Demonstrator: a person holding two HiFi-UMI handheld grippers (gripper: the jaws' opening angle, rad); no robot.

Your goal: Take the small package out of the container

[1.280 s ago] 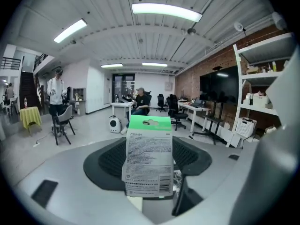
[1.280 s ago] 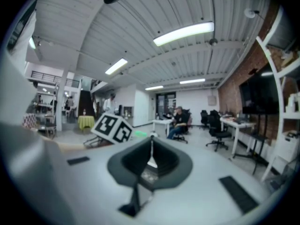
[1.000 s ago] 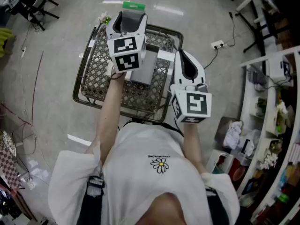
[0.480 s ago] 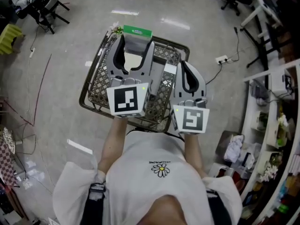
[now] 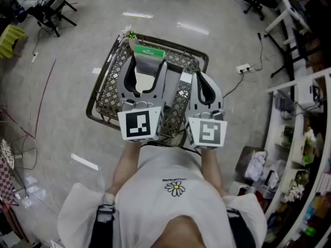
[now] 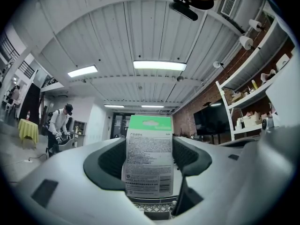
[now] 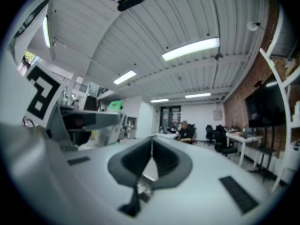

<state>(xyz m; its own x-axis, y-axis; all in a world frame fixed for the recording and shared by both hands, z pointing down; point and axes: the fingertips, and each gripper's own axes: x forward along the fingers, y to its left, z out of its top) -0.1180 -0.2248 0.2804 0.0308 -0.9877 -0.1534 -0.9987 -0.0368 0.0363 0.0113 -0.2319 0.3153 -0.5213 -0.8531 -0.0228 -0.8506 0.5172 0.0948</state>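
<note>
In the head view my left gripper point(image 5: 149, 66) is shut on the small package point(image 5: 148, 61), a flat grey-white pouch with a green header, held upright above the wire basket point(image 5: 98, 94). The left gripper view shows the same package point(image 6: 149, 158) clamped between both jaws of my left gripper point(image 6: 150, 175), printed side towards the camera. My right gripper point(image 5: 201, 78) hovers over the basket's right rim, shut with nothing in it. In the right gripper view the right gripper point(image 7: 151, 159) has its jaws pressed together.
The basket stands on a grey floor and still holds a pale box point(image 5: 184, 78). A power strip point(image 5: 243, 66) with its cable lies to the right. White shelves point(image 5: 305, 112) line the right side. Chairs point(image 5: 49, 4) and loose cables are at the left.
My left gripper has lifted out of the basket with the package and drawn back towards the person. The right gripper has stayed shut and moved little.
</note>
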